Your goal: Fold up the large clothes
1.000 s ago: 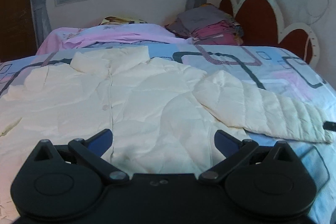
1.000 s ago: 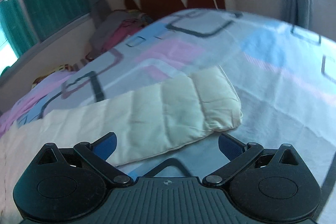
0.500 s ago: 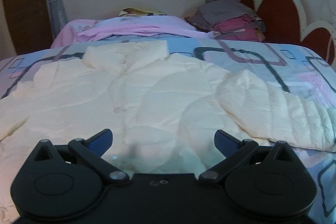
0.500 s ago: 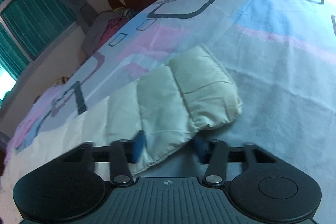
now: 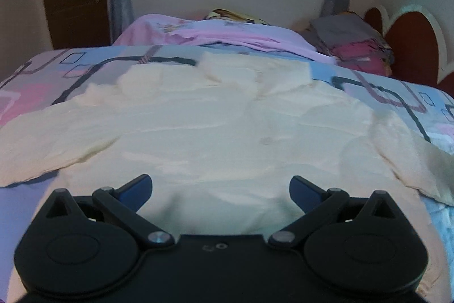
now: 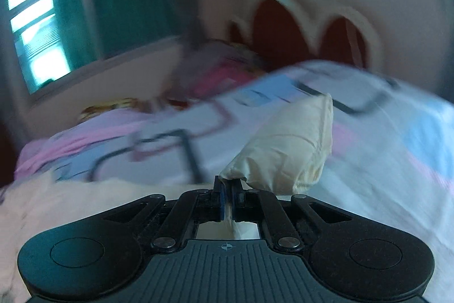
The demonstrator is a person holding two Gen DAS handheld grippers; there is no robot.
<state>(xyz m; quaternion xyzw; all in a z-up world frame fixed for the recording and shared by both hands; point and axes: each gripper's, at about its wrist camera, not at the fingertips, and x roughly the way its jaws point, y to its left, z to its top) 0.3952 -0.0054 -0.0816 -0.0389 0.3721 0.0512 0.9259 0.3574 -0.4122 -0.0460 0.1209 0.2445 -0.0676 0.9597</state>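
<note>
Right tongs (image 6: 228,190) now pinching sleeve cuff (image 6: 286,149), lifting it off bed (image 6: 397,161), left tongs (image 5: 220,190) hanging wide open, holding nothing, over jacket (image 5: 198,127).

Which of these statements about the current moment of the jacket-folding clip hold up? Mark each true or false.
1. The right gripper is shut on the sleeve of the cream jacket. True.
2. The left gripper is clamped on the jacket's hem. False: its jaws stand wide open above the jacket, holding nothing.
3. The jacket lies on a patterned bedsheet. True.
4. The held sleeve lies flat on the bed. False: its cuff end is lifted off the sheet.
5. Folded clothes are piled near the red headboard. True.
</note>
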